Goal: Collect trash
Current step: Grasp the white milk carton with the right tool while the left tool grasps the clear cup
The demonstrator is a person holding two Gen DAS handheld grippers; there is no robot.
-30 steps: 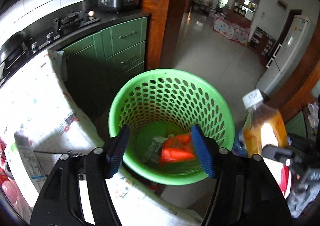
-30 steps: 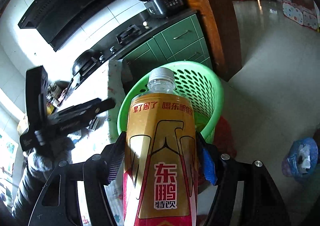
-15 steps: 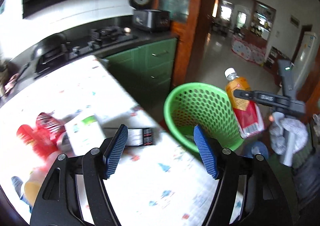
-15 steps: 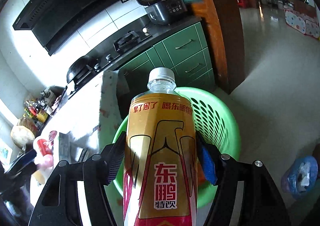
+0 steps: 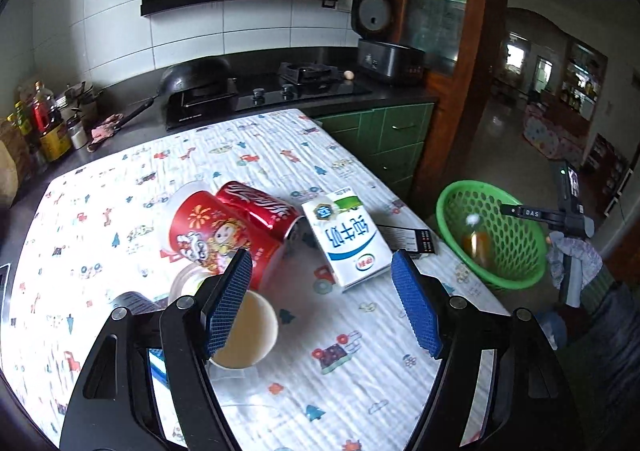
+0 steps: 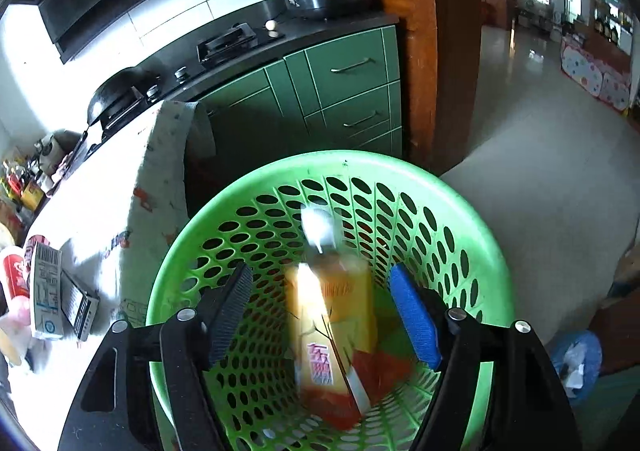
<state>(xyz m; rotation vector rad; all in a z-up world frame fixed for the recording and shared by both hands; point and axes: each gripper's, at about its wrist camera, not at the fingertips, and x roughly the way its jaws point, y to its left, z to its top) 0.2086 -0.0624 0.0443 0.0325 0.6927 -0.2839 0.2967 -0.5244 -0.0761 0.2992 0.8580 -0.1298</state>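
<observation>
My right gripper (image 6: 320,315) has let go: the bottle (image 6: 332,315) now drops into the basket (image 6: 472,219). My left gripper (image 5: 322,303), spread empty, has swung over the tabletop's right edge toward the milk carton (image 5: 352,239).

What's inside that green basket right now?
Inside the green basket is a blurred yellow drink bottle with a white cap, over something red. Whatever lies beneath the bottle is covered.

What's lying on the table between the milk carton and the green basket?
A flat black remote control lies between the white milk carton and green perforated basket, in the left wrist view.
</observation>
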